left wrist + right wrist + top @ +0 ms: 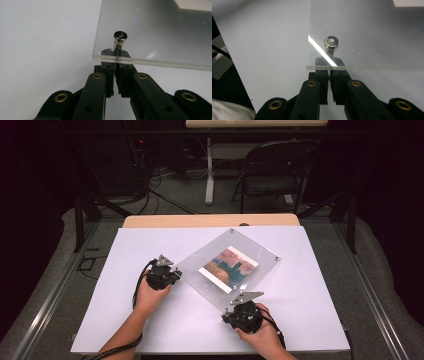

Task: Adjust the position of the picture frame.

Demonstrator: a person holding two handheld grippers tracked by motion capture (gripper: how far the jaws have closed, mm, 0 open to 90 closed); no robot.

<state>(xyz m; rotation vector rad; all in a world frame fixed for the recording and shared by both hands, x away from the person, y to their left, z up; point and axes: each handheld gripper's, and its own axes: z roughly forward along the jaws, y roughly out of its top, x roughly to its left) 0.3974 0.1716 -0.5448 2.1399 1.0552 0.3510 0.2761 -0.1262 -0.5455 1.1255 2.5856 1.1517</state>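
Observation:
A clear acrylic frame (200, 265) holding a colourful picture (228, 264) lies turned like a diamond on the white table (125, 255). Silver bolts pin its corners. My left gripper (177, 273) is at the frame's left corner. In the left gripper view its tips (116, 57) reach under the plate (155, 32) and close around the stem of a bolt (120, 37). My right gripper (230, 311) is at the near corner. There its tips (329, 65) sit pressed together under the plate's edge (374, 37), below another bolt (332, 41).
A folding chair (275, 170) and a table leg (209, 175) stand on the floor beyond the table, with cables (155, 185) at the back left. Bare white surface surrounds the frame on all sides.

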